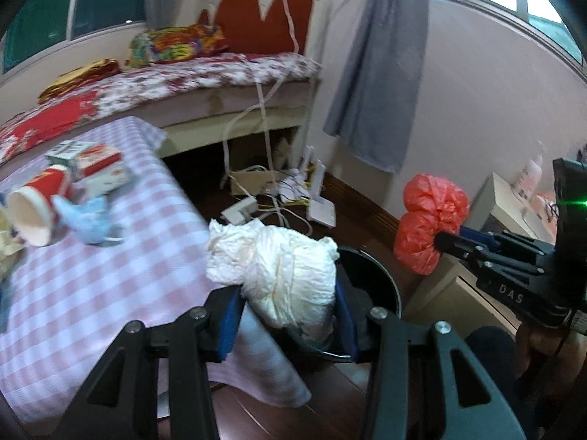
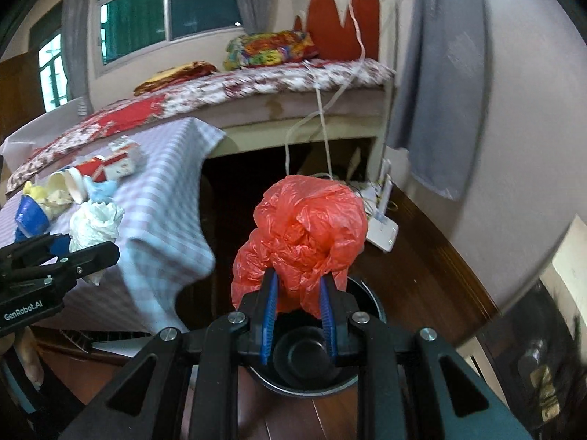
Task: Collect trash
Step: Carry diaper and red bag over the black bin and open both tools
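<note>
Left wrist view: the left gripper [image 1: 290, 308] clamps a crumpled white tissue wad [image 1: 279, 267] above the black bin [image 1: 381, 278]. The right gripper [image 2: 299, 293] pinches a red plastic bag [image 2: 304, 231] over that bin.

Your right gripper [image 2: 298, 295] pinches a crumpled red plastic bag [image 2: 304, 231] above the black bin [image 2: 363, 289]. At nine o'clock, your left gripper [image 2: 86, 253] grips white tissue [image 2: 96, 222].

Bin [image 2: 367, 289] on floor right of table [image 2: 165, 198], bed [image 2: 256, 84] behind.
</note>
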